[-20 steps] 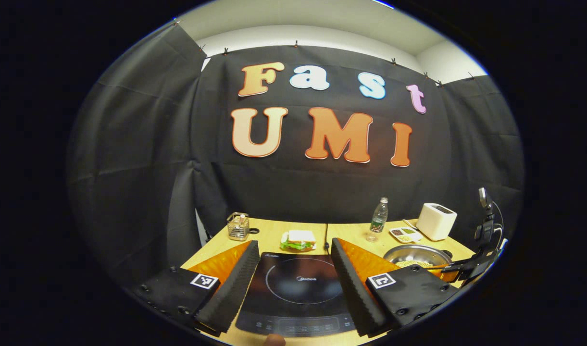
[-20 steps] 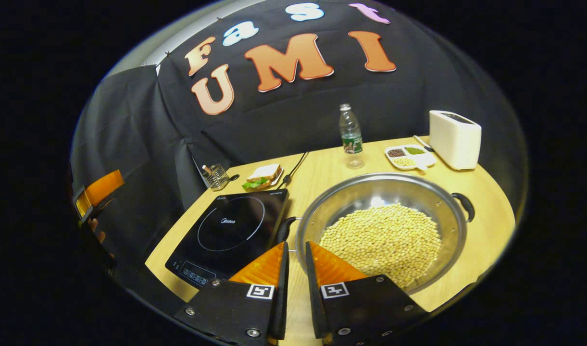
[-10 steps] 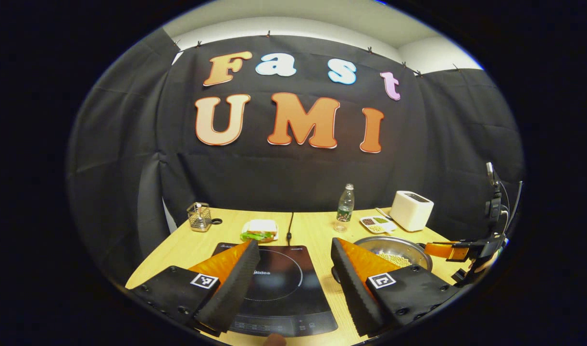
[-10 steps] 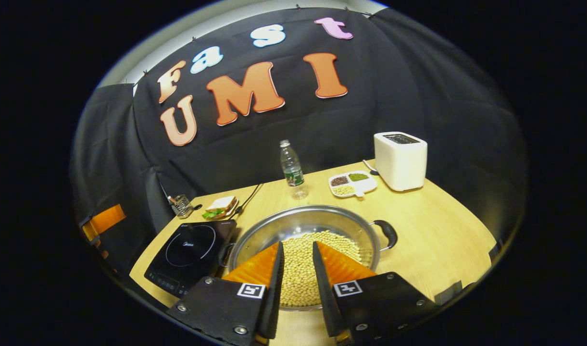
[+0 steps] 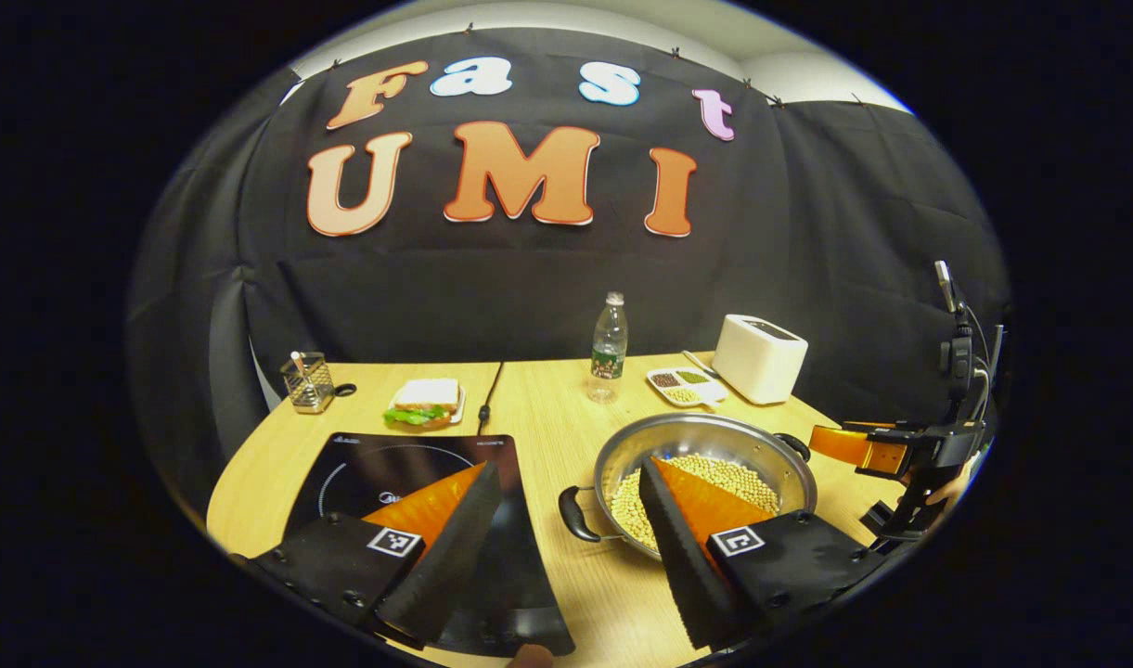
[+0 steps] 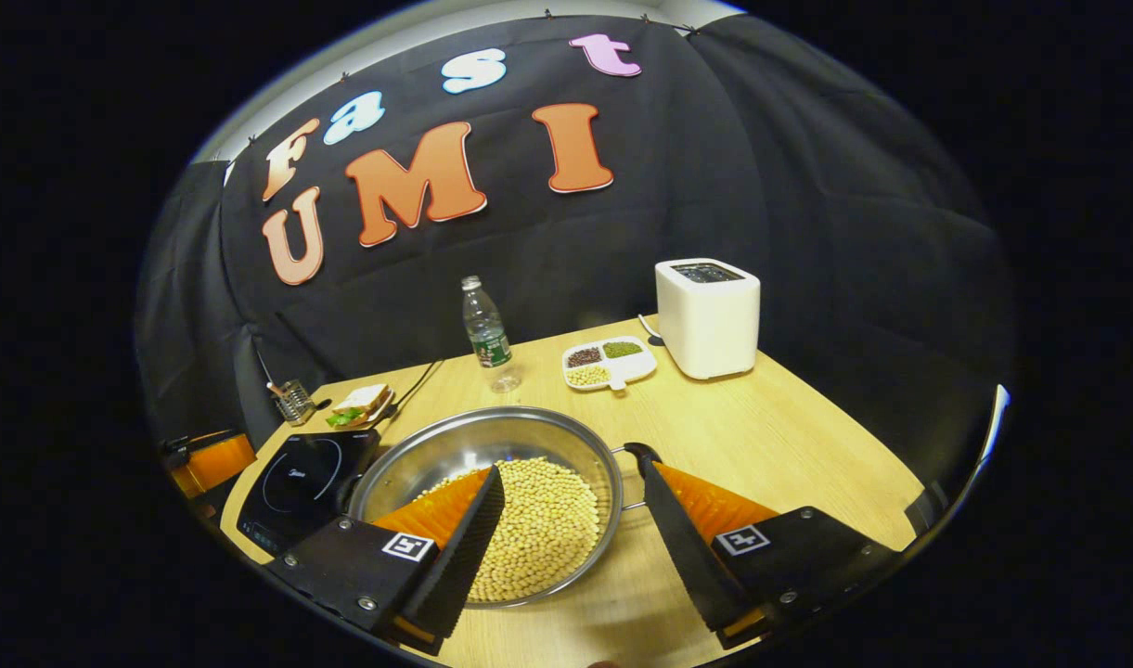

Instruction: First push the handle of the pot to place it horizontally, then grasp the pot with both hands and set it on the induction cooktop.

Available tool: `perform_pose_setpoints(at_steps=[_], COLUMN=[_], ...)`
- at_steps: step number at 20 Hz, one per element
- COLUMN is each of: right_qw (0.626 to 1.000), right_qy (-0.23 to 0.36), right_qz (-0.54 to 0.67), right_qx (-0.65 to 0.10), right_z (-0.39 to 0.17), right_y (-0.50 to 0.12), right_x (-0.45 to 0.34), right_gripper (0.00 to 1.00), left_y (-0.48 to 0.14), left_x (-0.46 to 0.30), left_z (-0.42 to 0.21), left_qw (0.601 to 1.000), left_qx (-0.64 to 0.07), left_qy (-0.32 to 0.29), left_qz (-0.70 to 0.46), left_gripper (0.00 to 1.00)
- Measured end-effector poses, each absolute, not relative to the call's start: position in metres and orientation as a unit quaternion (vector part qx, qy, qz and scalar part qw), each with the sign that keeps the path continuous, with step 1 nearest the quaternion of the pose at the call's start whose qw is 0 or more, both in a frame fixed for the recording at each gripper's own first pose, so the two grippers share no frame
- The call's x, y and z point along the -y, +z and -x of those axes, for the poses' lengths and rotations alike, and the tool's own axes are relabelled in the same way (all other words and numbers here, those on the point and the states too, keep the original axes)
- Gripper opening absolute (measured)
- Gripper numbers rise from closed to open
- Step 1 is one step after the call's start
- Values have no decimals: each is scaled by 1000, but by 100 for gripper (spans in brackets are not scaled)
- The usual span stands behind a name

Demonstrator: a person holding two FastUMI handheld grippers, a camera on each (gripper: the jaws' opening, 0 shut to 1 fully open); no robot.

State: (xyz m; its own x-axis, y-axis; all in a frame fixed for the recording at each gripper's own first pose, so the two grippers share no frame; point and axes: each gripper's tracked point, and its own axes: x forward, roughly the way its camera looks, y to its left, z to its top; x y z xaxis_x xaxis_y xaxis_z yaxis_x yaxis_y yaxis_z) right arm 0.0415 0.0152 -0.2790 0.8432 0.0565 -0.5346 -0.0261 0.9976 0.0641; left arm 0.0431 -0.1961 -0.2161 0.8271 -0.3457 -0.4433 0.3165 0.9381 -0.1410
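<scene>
Your round stainless-steel pot (image 5: 705, 473) full of pale dried beans (image 6: 534, 524) sits on the light wooden table (image 6: 761, 436), just right of the flat black induction cooktop (image 5: 399, 464) and not on it yet. Its two black loop handles now lie roughly left-right: the near-left handle (image 5: 573, 513) faces your left gripper (image 5: 566, 543), and the right handle (image 6: 642, 455) sits between the fingers of your right gripper (image 6: 575, 538). Both grippers have fingers spread wide, holding nothing.

Risks: the pot looks heavily loaded, so an uneven two-sided lift would tilt it and spill beans. The handles are thin, so a shallow pinch may slip. Your left gripper hangs over the cooktop edge, not lined up on its handle; closing there misses. Dragging rather than lifting could catch the cooktop's rim.
</scene>
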Motion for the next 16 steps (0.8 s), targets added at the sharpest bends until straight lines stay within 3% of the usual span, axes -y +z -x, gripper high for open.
perform_pose_setpoints(at_steps=[12, 16], right_qw=[946, 941], right_qy=[-3, -5], right_qz=[16, 18], right_qx=[-324, -338], right_z=[-79, -87], right_y=[-326, -341], right_x=[18, 22], right_gripper=[96, 96], left_y=[-311, -316], left_x=[254, 251], left_z=[-70, -80], left_qw=[917, 921], left_qx=[-346, -345], left_qy=[-193, -182], left_qz=[32, 12], left_gripper=[99, 98])
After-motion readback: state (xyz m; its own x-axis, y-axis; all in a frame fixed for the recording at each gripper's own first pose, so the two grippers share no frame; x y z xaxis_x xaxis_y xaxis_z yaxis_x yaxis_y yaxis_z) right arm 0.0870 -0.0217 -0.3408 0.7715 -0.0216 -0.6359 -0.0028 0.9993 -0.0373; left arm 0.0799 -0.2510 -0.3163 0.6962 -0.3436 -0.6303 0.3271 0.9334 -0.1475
